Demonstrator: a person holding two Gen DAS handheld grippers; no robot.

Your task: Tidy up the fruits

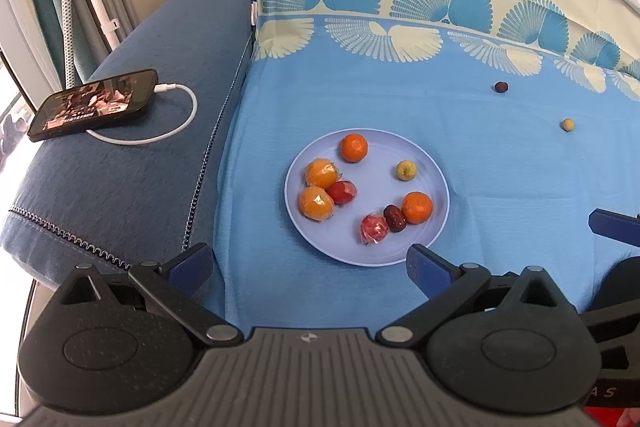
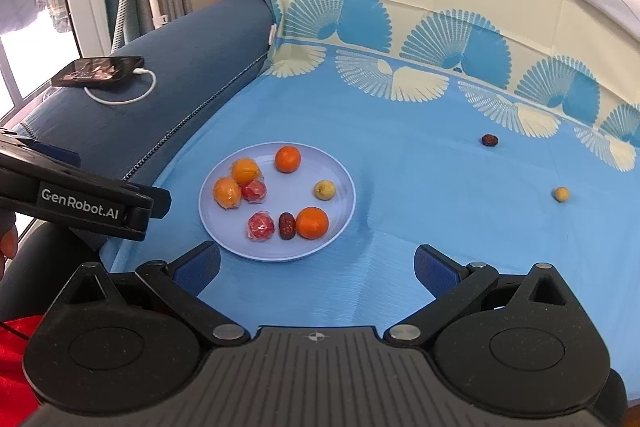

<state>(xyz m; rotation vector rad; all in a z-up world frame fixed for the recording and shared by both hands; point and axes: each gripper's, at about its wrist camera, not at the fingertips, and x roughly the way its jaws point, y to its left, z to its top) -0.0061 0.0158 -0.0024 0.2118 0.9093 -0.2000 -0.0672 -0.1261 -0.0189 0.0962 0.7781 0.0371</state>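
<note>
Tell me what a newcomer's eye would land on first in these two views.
First, the pale plate in the middle of the blue cloth, holding oranges, two red wrapped fruits, a dark date and a small yellow fruit. Next, two strays far right on the cloth, off the plate: a dark fruit and a small yellow one. Then the lit phone on the sofa arm at left, plugged into a white cable.

Fruit count as I see it from both wrists.
One plate [image 1: 436, 195]: four oranges [image 1: 354, 147], two red wrapped fruits [image 1: 374, 228], one dark date [image 1: 395, 218], one yellow-green fruit [image 1: 406, 170]. Cloth [image 1: 500, 167], far right: one dark fruit [image 1: 501, 87], one yellow fruit [image 1: 567, 125].
</note>
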